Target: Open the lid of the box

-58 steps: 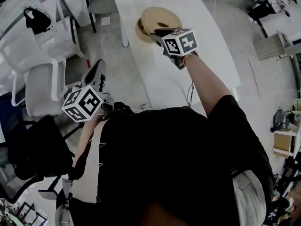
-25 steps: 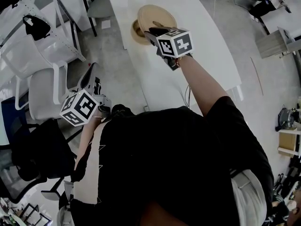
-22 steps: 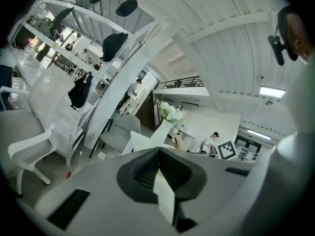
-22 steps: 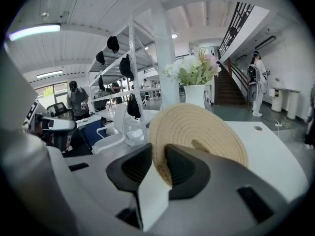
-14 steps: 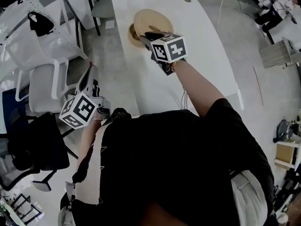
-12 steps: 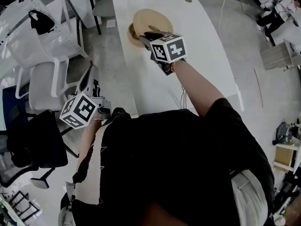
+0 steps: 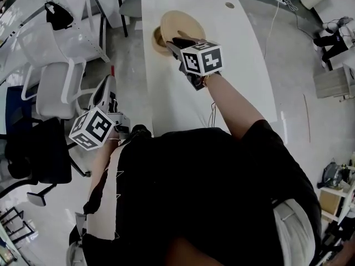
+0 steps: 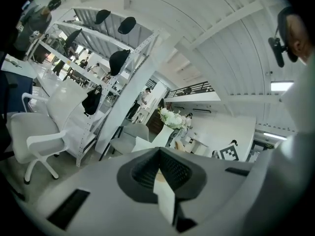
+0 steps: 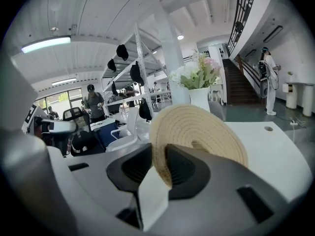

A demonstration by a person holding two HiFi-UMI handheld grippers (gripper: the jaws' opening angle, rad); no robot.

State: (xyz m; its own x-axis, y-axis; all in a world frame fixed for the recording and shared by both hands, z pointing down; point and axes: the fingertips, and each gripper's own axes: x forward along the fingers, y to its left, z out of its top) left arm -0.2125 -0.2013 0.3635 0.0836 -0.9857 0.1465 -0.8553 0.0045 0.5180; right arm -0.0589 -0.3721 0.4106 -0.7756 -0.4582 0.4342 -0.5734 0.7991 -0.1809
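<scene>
The right gripper point(image 9: 160, 168) is clamped on the rim of the lid point(image 9: 197, 132), its dark ribbed pads point(image 9: 184, 168) pressing on either side of the edge, so the lid stands tilted up between them rather than lying flat. It is a round disc of pale straw-coloured rope, coiled ring upon ring, rough and matte against the smooth grey plastic of the jaws. Just beneath and to the left of it sits the box point(image 7: 157, 39), a round woven basket of the same tan stuff, near the left edge of the far half of the white table point(image 7: 244, 76). A crescent of its mouth shows past the raised lid (shadowed inside, and I can't tell whether anything is in it). Beyond the lid stands a white vase point(image 9: 200, 99) holding a bunch of pale flowers, at the far end of the table, and a small round cable hole point(image 7: 229, 5) marks the tabletop to the right. The left gripper point(image 8: 160, 168) hangs low at the person's side over the grey floor, well apart from the table, its jaws pressed together with nothing between them. Near it are moulded white chairs point(image 7: 55, 87) and a black office chair point(image 7: 33, 154).
</scene>
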